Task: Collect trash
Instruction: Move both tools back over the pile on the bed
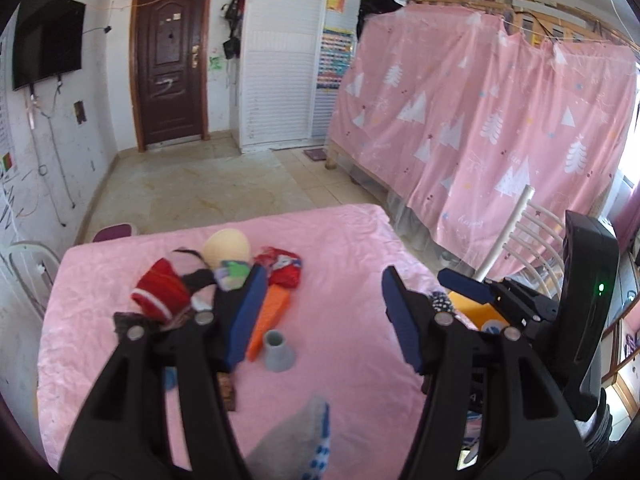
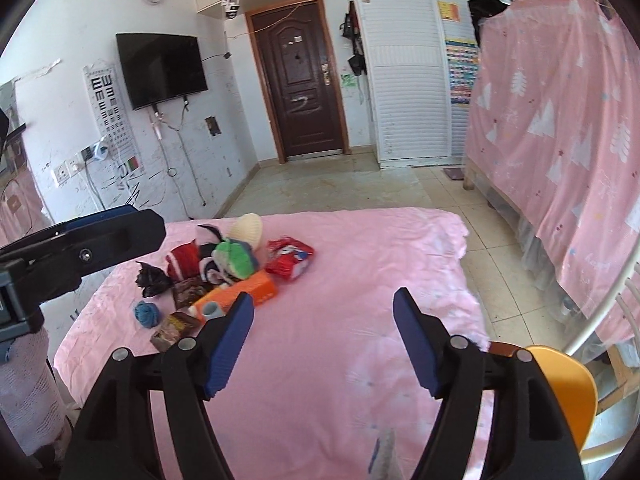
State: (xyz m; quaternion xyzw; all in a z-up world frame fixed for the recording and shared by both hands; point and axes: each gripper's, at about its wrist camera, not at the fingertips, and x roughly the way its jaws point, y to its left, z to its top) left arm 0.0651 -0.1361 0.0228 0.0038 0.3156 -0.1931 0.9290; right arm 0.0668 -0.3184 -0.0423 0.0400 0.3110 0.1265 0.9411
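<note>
A pile of litter lies at the far left of the pink-covered table [image 2: 360, 264]: a red snack wrapper [image 2: 290, 258], an orange box [image 2: 248, 290], a crumpled black wrapper [image 2: 150, 278], brown packets [image 2: 176, 328], a grey cup [image 2: 210, 310] and a blue yarn ball [image 2: 146, 314]. My right gripper [image 2: 324, 340] hangs open over bare cloth to the right of the pile, with nothing between its blue pads. My left gripper [image 1: 324, 320] is open too, its left finger over the orange box [image 1: 272, 312] and beside the grey cup [image 1: 278, 352].
Red cloth [image 1: 160, 292], a cream round thing [image 1: 226, 246] and a green-blue bundle [image 2: 236, 258] sit in the pile. A grey blue-dotted cloth [image 1: 316, 440] lies at the near edge. A yellow chair [image 2: 560, 392] and a pink-draped bed [image 2: 560, 120] stand to the right.
</note>
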